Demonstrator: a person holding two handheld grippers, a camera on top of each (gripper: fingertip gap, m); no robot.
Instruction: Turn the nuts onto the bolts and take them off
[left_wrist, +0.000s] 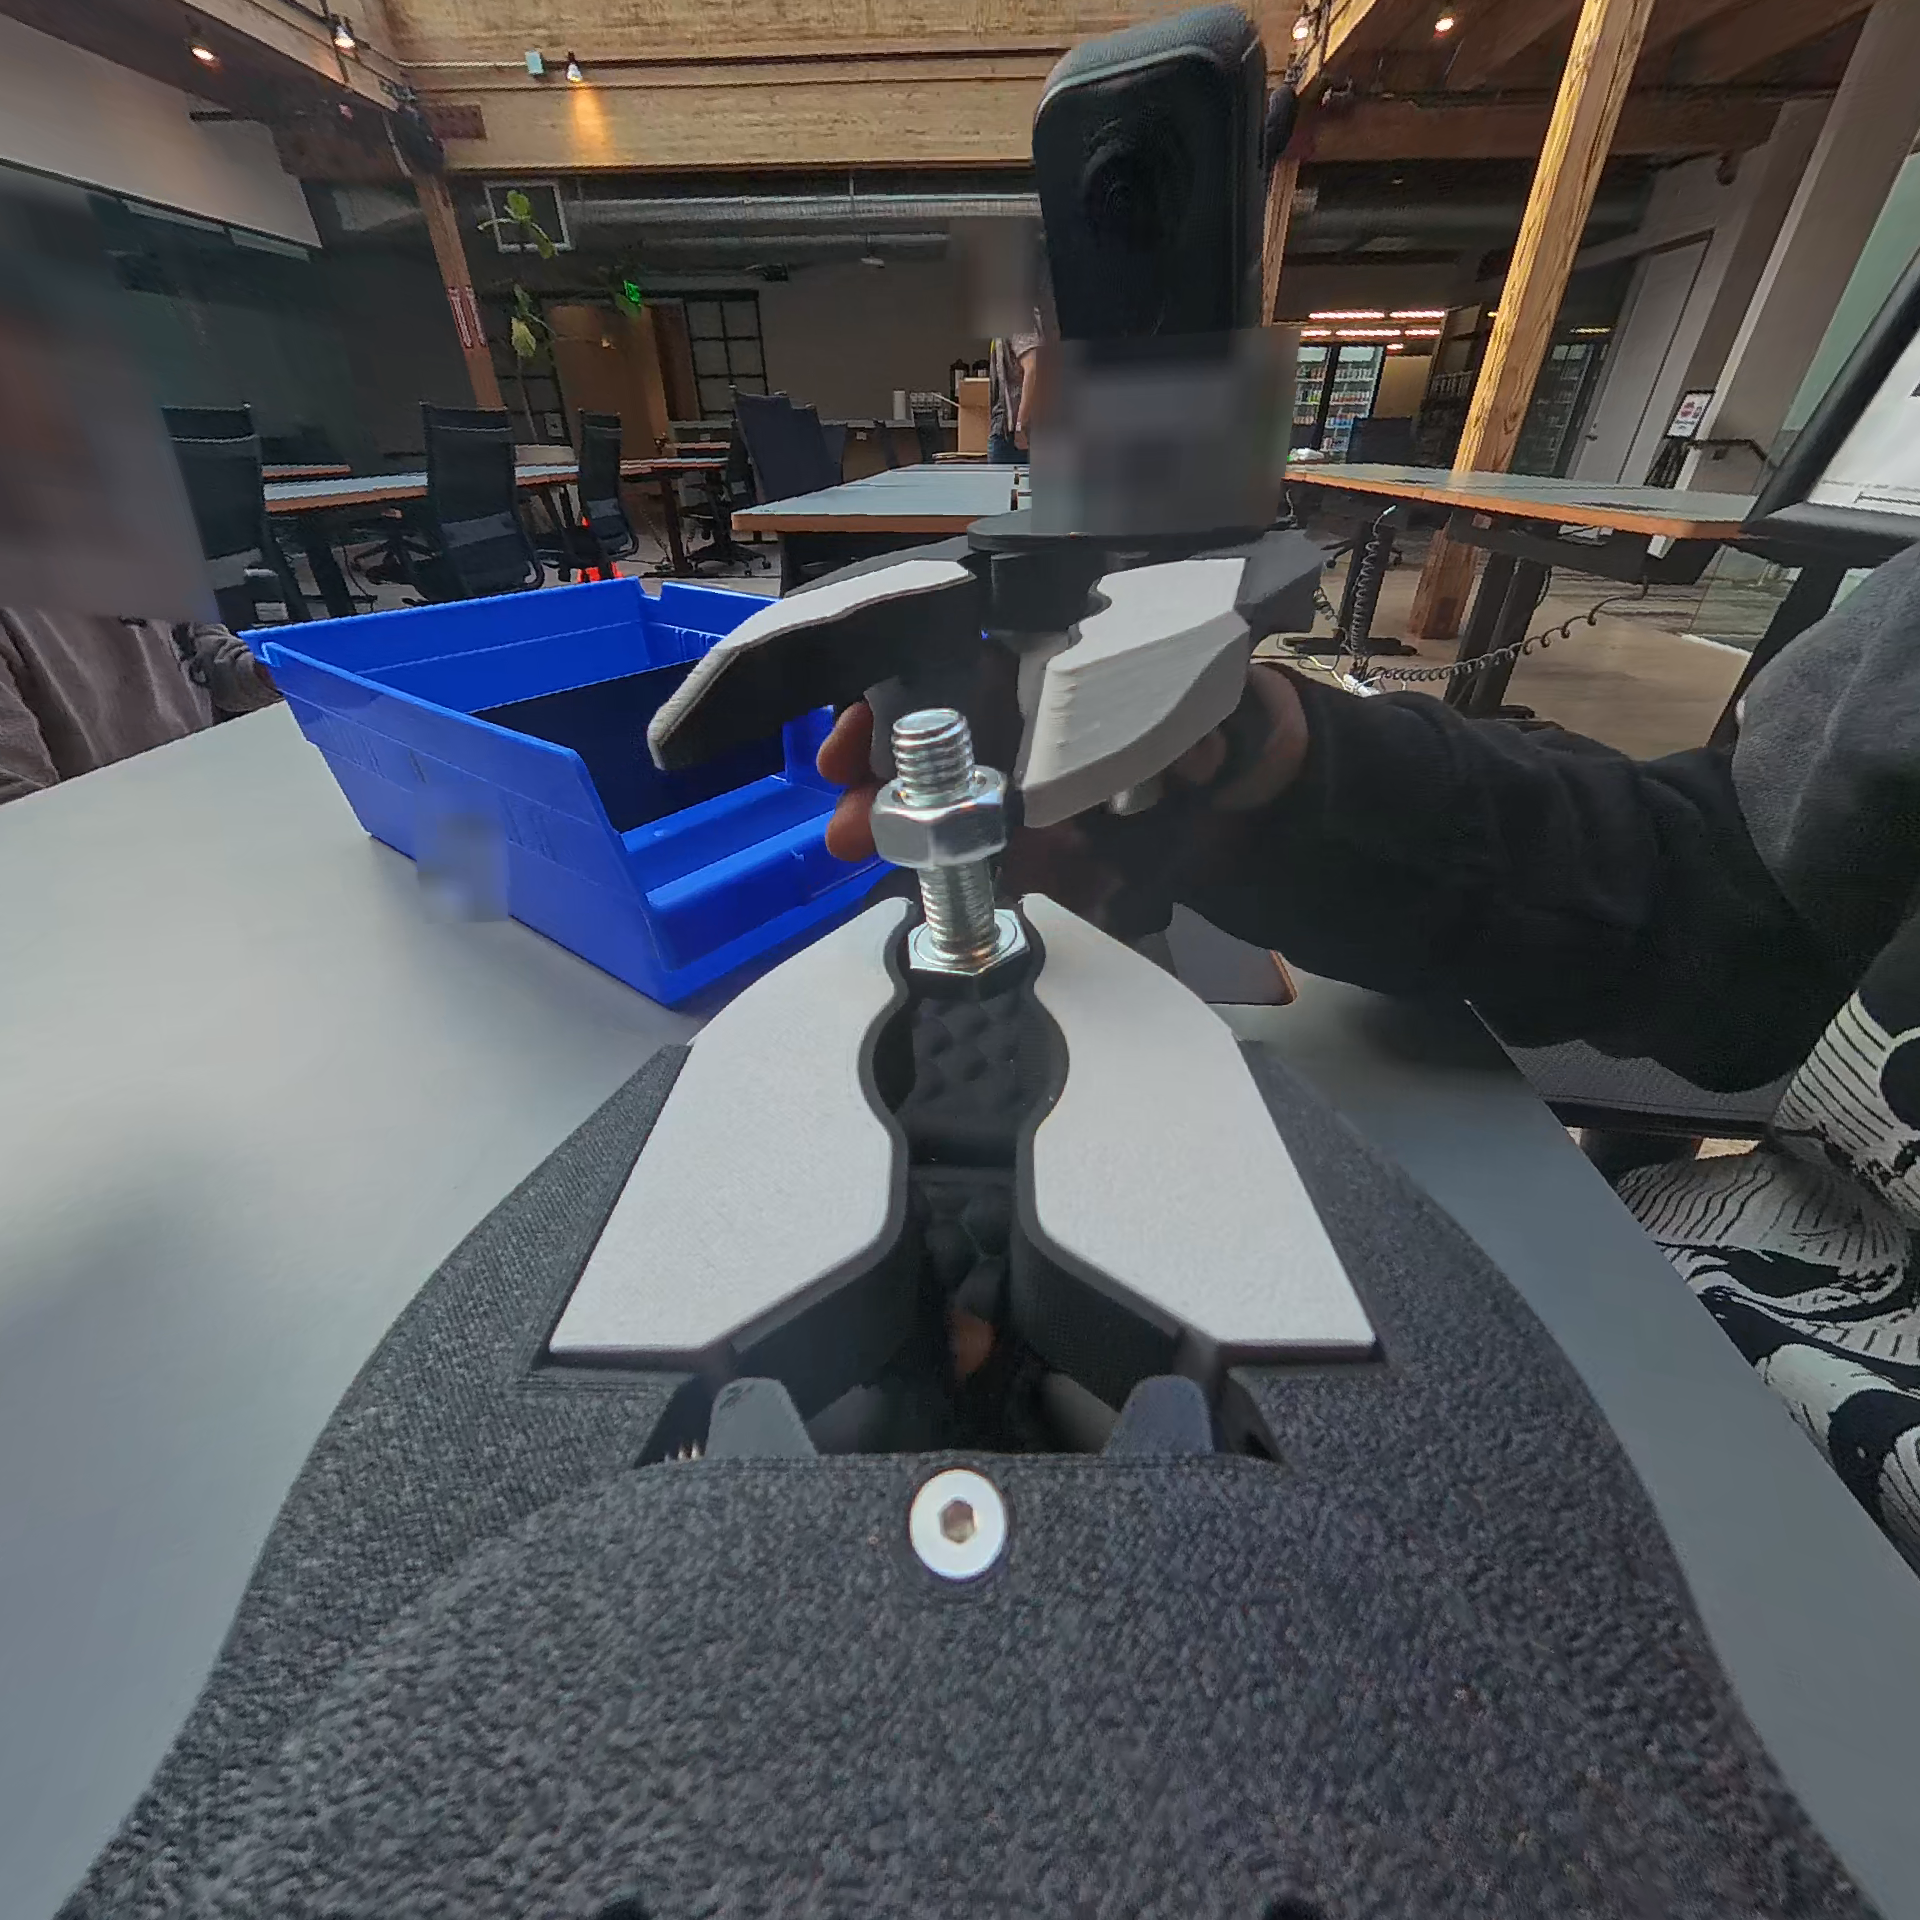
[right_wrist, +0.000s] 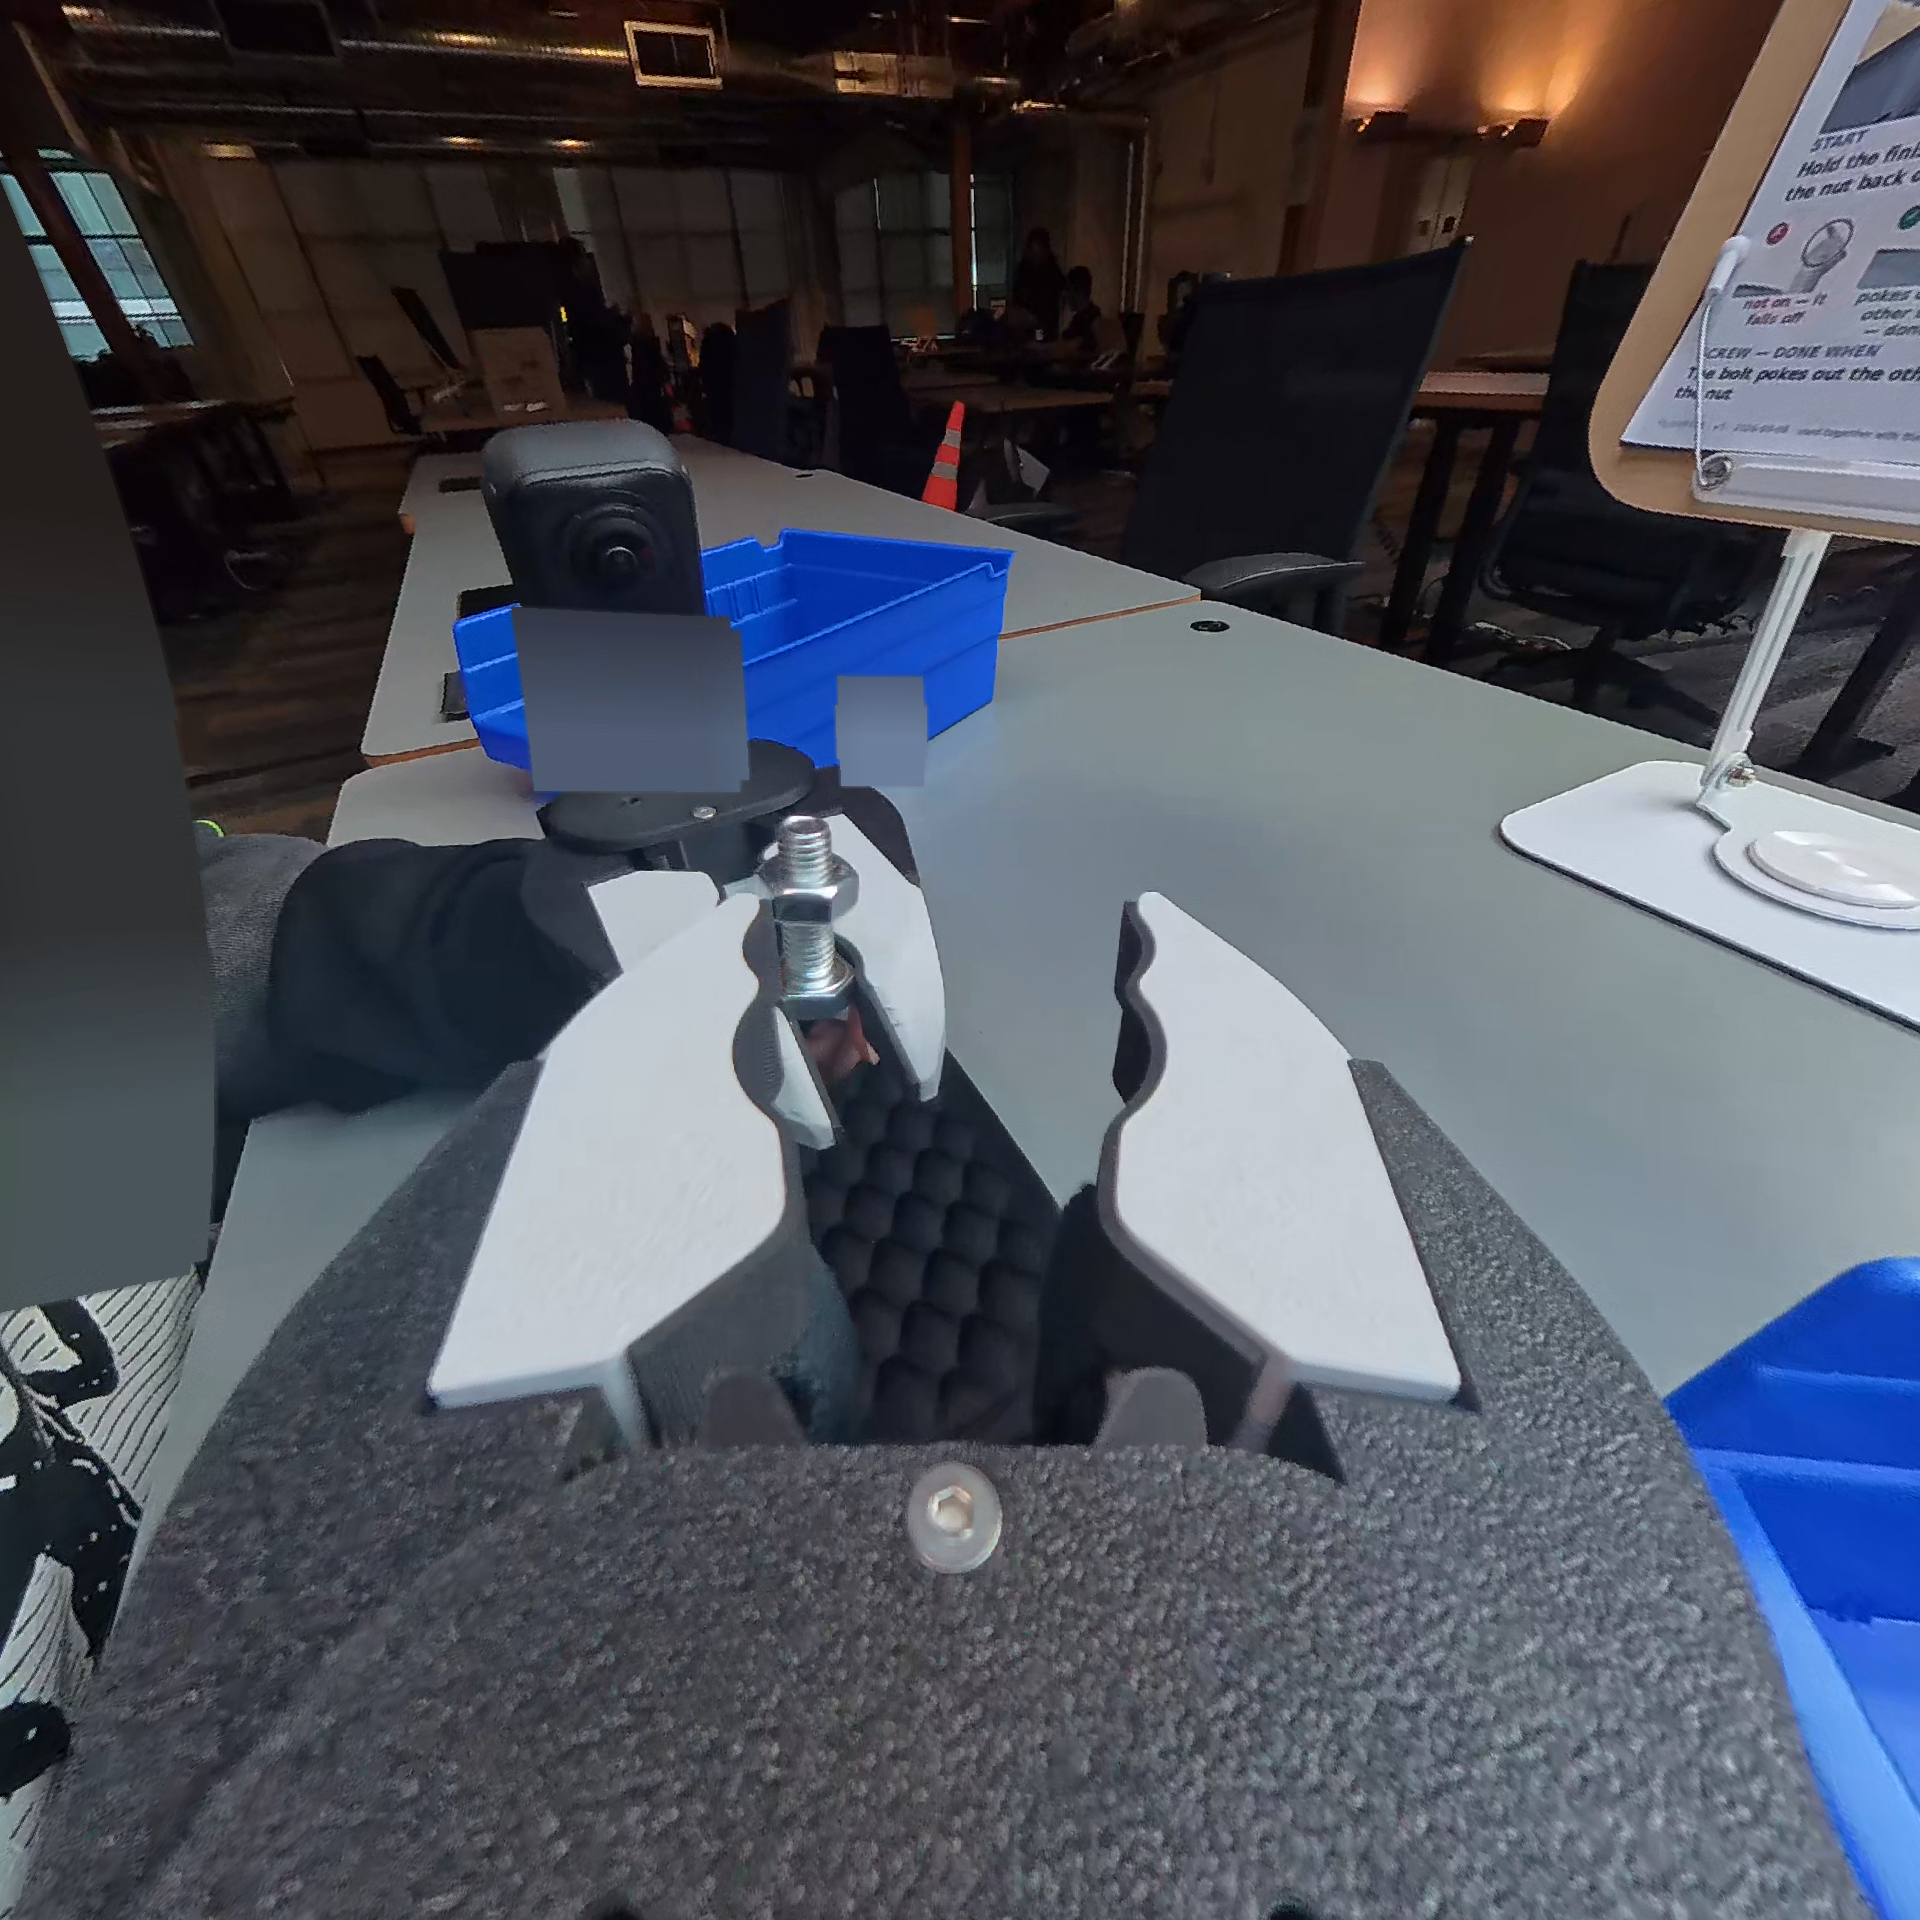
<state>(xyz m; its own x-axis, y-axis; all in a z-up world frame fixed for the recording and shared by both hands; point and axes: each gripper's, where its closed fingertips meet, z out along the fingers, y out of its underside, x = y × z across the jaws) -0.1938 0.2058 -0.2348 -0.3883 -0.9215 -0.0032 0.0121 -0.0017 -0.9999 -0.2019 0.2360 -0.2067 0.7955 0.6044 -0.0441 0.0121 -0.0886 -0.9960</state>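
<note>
Bolt (left_wrist: 951, 883) stands upright, head clamped in left gripper (left_wrist: 966, 961); right gripper (right_wrist: 940, 961) spread open beside nut (left_wrist: 938, 824).

The left gripper (left_wrist: 966, 951) is seen with its two pale fingers (left_wrist: 748, 1143) drawn close together at the tips, pinched on something held upright between them. The right gripper (right_wrist: 940, 1023) is seen with its fingers (right_wrist: 1247, 1132) spread wide apart, nothing gripped. Each is carried by a hand (left_wrist: 1195, 748) covered by a black sleeve (right_wrist: 416, 956)
</note>
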